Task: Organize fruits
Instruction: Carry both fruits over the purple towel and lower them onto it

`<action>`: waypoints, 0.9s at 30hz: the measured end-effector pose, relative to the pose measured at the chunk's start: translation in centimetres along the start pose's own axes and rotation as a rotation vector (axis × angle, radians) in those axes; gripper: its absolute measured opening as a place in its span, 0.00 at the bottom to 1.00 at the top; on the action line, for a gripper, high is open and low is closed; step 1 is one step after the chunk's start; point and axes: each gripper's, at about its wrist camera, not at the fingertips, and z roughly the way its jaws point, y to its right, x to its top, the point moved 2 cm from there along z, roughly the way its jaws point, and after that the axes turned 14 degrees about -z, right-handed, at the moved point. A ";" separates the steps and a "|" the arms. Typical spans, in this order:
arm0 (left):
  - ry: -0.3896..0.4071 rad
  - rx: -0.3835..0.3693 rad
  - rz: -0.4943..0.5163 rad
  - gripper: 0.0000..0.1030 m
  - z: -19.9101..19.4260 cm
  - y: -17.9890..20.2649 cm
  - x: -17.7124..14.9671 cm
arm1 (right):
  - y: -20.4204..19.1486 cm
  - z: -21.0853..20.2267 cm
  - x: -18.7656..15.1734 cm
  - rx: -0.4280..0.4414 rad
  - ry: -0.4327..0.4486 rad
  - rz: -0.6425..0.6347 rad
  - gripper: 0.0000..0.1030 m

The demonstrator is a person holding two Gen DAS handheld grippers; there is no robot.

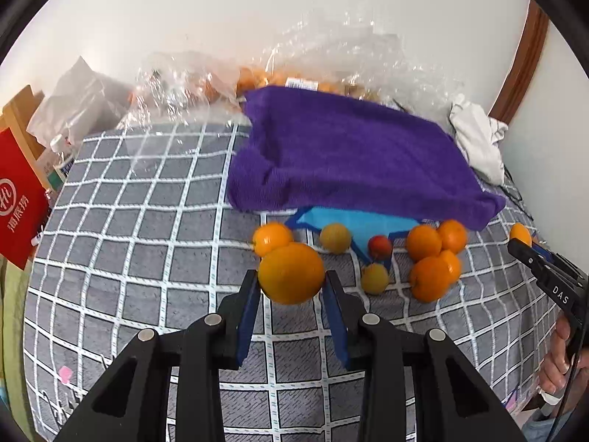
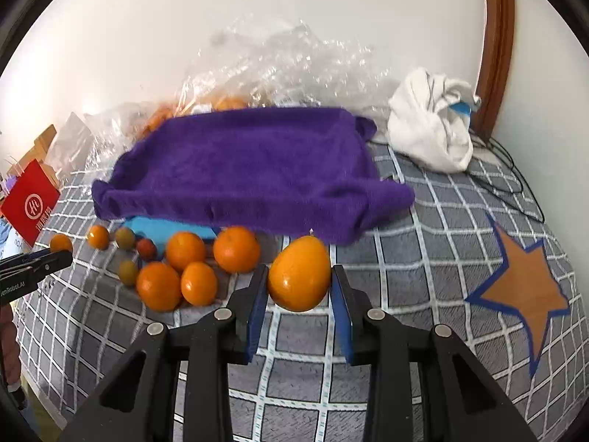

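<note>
1. Left gripper (image 1: 291, 287) clamped on a large round orange fruit (image 1: 291, 272), lifted clear of the grey checked cloth (image 1: 147, 221), likely for sorting.
2. Right gripper (image 2: 299, 287) likewise closed on a pear-shaped orange fruit (image 2: 299, 274).
3. Remaining small oranges (image 2: 184, 272) clustered beside the draped purple towel (image 2: 250, 169), near the blue-edged orange star (image 2: 522, 287).

The left gripper (image 1: 291, 287) fills the lower middle of its own view, its black arms rising from the bottom edge and both blue-padded fingers (image 1: 247, 316) pressed against the sides of an orange (image 1: 291, 272). The right gripper (image 2: 299, 287) sits the same way at lower centre of its view, clamped on another orange (image 2: 300, 274). At the right edge of the left view, the person's hand (image 1: 563, 361) grips the right tool's handle.
</note>
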 end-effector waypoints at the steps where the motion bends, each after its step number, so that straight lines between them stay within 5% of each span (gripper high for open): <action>1: 0.005 0.000 -0.001 0.32 -0.2 0.1 0.4 | 0.0 -0.2 0.4 0.001 0.007 -0.002 0.32; 14: 0.086 -0.025 -0.011 0.32 -2.9 1.5 5.8 | -0.2 -2.0 5.9 -0.008 0.080 -0.065 0.32; 27: 0.120 -0.024 -0.028 0.32 -1.2 2.2 11.3 | 0.9 1.0 10.8 0.003 0.110 -0.063 0.32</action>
